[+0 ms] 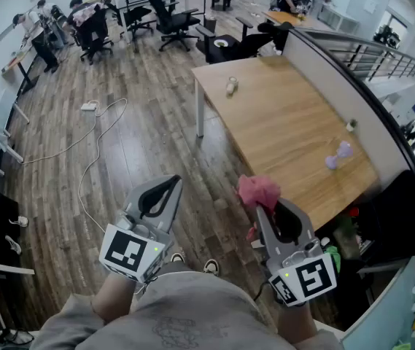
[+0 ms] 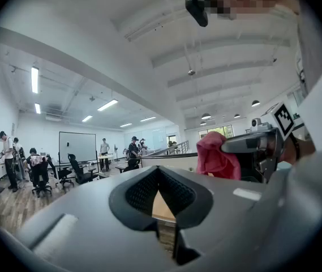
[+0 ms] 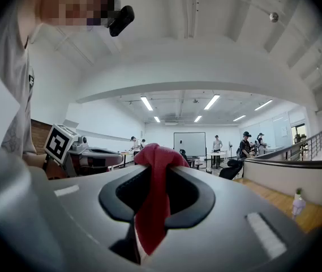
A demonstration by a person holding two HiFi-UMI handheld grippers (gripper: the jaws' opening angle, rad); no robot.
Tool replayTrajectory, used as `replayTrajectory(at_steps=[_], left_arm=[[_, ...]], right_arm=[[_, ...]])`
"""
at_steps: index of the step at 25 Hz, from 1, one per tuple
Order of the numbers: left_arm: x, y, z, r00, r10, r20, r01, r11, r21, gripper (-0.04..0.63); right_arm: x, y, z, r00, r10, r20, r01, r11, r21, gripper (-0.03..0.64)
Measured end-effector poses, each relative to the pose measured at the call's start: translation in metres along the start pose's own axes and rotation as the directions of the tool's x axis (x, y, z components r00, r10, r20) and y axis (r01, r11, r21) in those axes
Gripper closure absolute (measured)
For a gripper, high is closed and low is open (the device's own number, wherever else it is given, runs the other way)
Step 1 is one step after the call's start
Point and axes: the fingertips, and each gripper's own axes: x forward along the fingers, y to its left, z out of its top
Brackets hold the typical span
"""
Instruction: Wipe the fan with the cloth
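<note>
A small lilac fan point(image 1: 338, 155) lies on the wooden table point(image 1: 280, 122) at the right of the head view, well ahead of both grippers. My right gripper point(image 1: 260, 208) is shut on a pink-red cloth point(image 1: 258, 191), which bunches above the jaw tips. In the right gripper view the cloth point(image 3: 151, 208) hangs down between the closed jaws of that gripper point(image 3: 159, 153). My left gripper point(image 1: 168, 183) is held level in front of my body over the floor, shut with nothing in it. The left gripper view shows the same gripper point(image 2: 159, 173) empty, and the cloth point(image 2: 213, 157) off to the right.
A grey partition point(image 1: 353, 93) runs along the table's far side. A small bottle point(image 1: 231, 86) and another small object point(image 1: 351, 125) stand on the table. A white cable and power strip point(image 1: 89, 106) lie on the wood floor. Office chairs point(image 1: 171, 20) and people at desks are farther back.
</note>
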Motion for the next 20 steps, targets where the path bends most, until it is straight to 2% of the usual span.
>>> replayTrajectory(at_steps=[6,20], left_arm=[[0.003,0.004,-0.002,1.000,-0.001,0.004,0.001,1.000,-0.012,0.594],[0.018,-0.025,-0.007,1.000,-0.027,-0.006,0.027,1.000,-0.011,0.594]], right_arm=[[0.005,-0.005,-0.009,1.000,-0.012,-0.023,0.013,1.000,0.028,0.532],[-0.012,-0.031,-0.027,0.999,-0.039,-0.034,0.040,0.998,0.051,0.533]])
